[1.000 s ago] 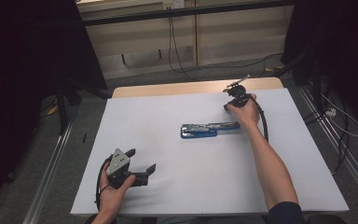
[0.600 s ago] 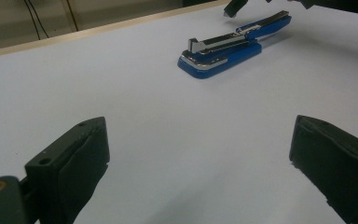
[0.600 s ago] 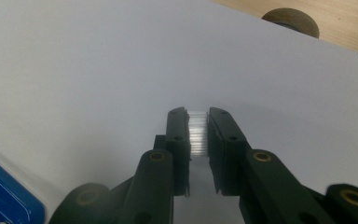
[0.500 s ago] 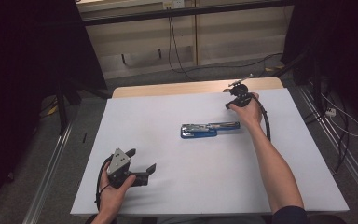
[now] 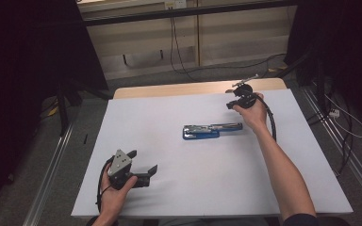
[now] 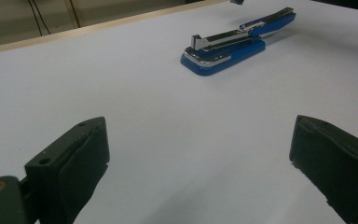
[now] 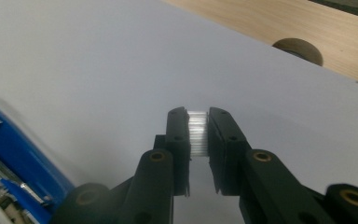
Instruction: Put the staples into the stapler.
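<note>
Two tools: left tool (image 5: 146, 170) near the table's front left corner, right tool (image 7: 198, 122) toward the far right corner, each in a person's hand.
Left tool state: jaws spread wide with only bare table between them; it lies low and level, aimed at the stapler, probably waiting its turn.
Right tool state: jaws drawn close on a short silvery strip of staples (image 7: 197, 133), ribbed and bright, pinched between the pads.
Right tool pose: lifted just past the stapler's far right end (image 5: 235, 101), a hold that likely keeps the strip clear before it is loaded.
Stapler: blue stapler (image 5: 211, 130) lies near the middle of the table, a little right of centre, long axis running left to right.
Stapler shape: flat blue base with a chrome front edge; the arm seems swung open, and a silvery metal channel shows along the top, probably so staples can drop in.
Table: table (image 5: 169, 117) covered by a smooth, matte white sheet; a pale wooden strip shows along the far edge.
Judgement: the strip looks thin and brittle, so a light squeeze suits it.
</note>
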The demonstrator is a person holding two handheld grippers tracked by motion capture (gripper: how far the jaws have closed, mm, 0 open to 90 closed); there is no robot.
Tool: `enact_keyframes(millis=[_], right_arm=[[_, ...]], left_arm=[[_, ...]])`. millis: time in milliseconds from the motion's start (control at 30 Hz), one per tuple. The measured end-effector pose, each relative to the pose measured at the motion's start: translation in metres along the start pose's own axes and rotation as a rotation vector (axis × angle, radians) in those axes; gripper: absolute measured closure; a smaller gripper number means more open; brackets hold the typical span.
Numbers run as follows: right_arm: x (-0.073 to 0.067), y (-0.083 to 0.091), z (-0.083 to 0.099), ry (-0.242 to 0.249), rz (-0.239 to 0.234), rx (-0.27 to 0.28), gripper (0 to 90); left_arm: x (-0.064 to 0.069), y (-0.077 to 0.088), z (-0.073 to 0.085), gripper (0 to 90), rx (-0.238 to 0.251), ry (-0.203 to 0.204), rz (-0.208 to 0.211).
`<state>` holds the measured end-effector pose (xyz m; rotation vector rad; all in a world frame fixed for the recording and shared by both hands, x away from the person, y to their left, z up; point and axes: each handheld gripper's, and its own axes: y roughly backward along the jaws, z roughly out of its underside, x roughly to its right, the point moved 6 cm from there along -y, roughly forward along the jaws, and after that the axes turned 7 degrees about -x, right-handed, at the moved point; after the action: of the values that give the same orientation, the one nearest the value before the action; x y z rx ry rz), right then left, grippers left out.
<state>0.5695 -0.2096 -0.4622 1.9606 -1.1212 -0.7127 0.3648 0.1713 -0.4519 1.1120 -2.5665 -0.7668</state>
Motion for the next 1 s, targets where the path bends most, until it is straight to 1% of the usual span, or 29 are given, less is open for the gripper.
enact_keyframes(millis=[33,100,133,233,267,300,333,367,500,633,833,900,967,1000], right_arm=[[-0.001,0.001,0.0,0.011,-0.003,0.002,79.3],[-0.004,0.003,0.0,0.014,-0.013,0.007,79.3],[-0.005,0.003,0.0,0.024,-0.013,0.012,79.2],[-0.008,0.005,0.0,0.042,-0.023,0.023,79.2],[-0.01,0.005,0.0,0.047,-0.031,0.025,79.3],[-0.012,0.006,0.0,0.054,-0.04,0.029,79.2],[-0.015,0.006,-0.001,0.067,-0.05,0.035,79.3],[-0.016,0.007,-0.001,0.077,-0.048,0.038,79.3],[-0.024,0.009,-0.002,0.104,-0.063,0.052,79.3],[-0.029,0.01,-0.003,0.111,-0.091,0.062,79.3],[-0.039,0.014,-0.003,0.136,-0.121,0.086,79.3],[-0.044,0.016,-0.003,0.154,-0.135,0.096,79.3],[-0.048,0.017,-0.003,0.175,-0.148,0.105,79.2],[-0.049,0.018,-0.003,0.178,-0.152,0.107,79.3]], left_arm=[[0.0,0.0,0.0,4.9,-0.001,0.001,0.002],[0.0,0.0,0.0,4.9,-0.004,-0.001,0.002],[0.001,0.0,0.0,4.9,-0.004,-0.001,0.003],[0.0,0.0,0.0,4.9,0.001,0.006,0.0],[0.0,0.0,0.0,4.9,0.003,0.011,-0.002],[-0.001,0.0,0.0,4.9,0.0,0.007,-0.004],[-0.001,0.0,0.0,4.9,0.0,0.007,-0.006],[-0.001,0.0,0.0,4.9,0.001,0.006,-0.007],[0.0,0.0,0.0,4.9,-0.004,0.004,-0.001],[0.003,0.0,-0.001,4.9,-0.002,-0.009,0.009],[0.002,0.0,0.0,4.9,-0.005,-0.003,0.01],[0.003,-0.001,0.001,4.9,-0.01,0.0,0.015],[0.004,-0.002,0.001,4.8,-0.019,-0.007,0.017],[0.005,-0.003,0.001,4.9,-0.017,-0.008,0.02]])
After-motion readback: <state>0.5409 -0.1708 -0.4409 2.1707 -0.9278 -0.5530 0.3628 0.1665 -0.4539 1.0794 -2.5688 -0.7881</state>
